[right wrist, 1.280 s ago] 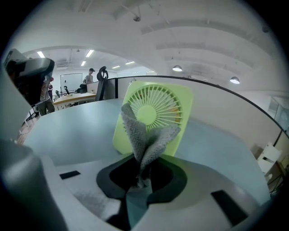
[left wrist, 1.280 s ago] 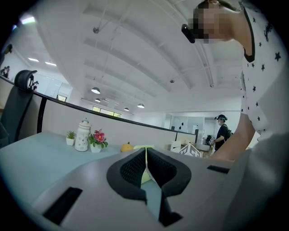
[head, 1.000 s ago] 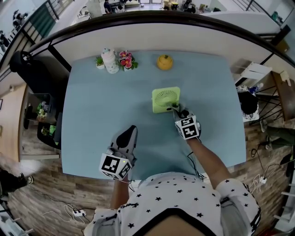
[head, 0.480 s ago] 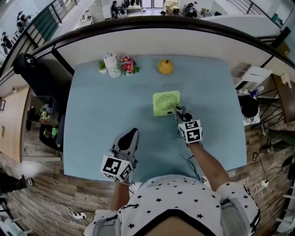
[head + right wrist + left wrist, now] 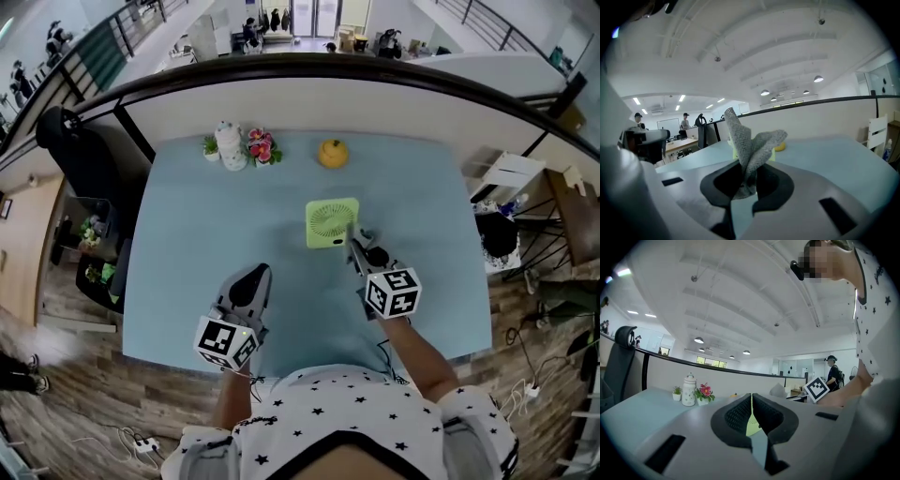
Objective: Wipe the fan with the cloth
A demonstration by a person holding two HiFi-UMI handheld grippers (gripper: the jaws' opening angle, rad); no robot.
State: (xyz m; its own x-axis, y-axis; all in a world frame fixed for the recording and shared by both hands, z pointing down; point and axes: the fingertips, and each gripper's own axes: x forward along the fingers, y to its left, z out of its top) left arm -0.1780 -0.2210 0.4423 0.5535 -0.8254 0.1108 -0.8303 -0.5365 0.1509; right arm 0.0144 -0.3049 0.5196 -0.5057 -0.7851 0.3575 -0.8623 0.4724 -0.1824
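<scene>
The light green square fan (image 5: 331,223) stands on the blue table (image 5: 187,234), right of the middle. My right gripper (image 5: 360,246) is just at the fan's near right corner, shut on a grey knitted cloth (image 5: 749,143) that sticks up out of the jaws. In the right gripper view the right gripper (image 5: 747,176) pinches the cloth, and bits of the green fan (image 5: 735,153) show behind it. My left gripper (image 5: 253,279) rests low over the table's near left part, shut and holding nothing. In the left gripper view, the left gripper (image 5: 751,403) shows only a thin slit.
At the table's far edge stand a white jar (image 5: 230,146), a small pot of pink flowers (image 5: 260,147) and a yellow pumpkin-shaped thing (image 5: 333,152). A black office chair (image 5: 66,141) is off the left side. A partition wall runs behind the table.
My right gripper has drawn back a little toward me from the fan's near right corner, cloth still in it. The left gripper has hardly moved.
</scene>
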